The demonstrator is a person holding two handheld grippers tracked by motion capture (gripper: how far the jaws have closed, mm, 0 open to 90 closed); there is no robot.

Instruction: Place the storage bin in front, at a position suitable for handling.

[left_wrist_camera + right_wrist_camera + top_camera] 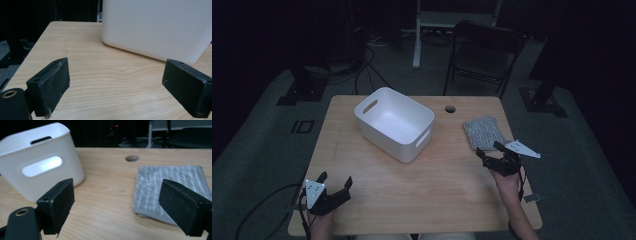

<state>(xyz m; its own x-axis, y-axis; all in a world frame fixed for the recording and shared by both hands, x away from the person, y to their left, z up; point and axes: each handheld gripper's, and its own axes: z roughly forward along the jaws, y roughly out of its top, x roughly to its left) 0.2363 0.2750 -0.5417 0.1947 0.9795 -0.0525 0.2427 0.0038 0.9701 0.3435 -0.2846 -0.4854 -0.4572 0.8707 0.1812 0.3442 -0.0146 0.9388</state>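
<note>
We are seeing the left gripper (pixel 334 181) sitting low at the near left, jaws spread wide apart with nothing between them, grey plate on top facing up, cable trailing off to the left. The left hand (pixel 319 220) is holding it from below the frame edge. The right gripper (pixel 493 151) is sitting farther forward at the right, jaws also gaping and gripping nothing, its grey plate sticking out to the right. The right hand (pixel 507 182) and forearm are coming up from the bottom edge, angled slightly leftward. In the left gripper view, pads (pixel 53 82) are standing wide; same in the right gripper view (pixel 60 200).
</note>
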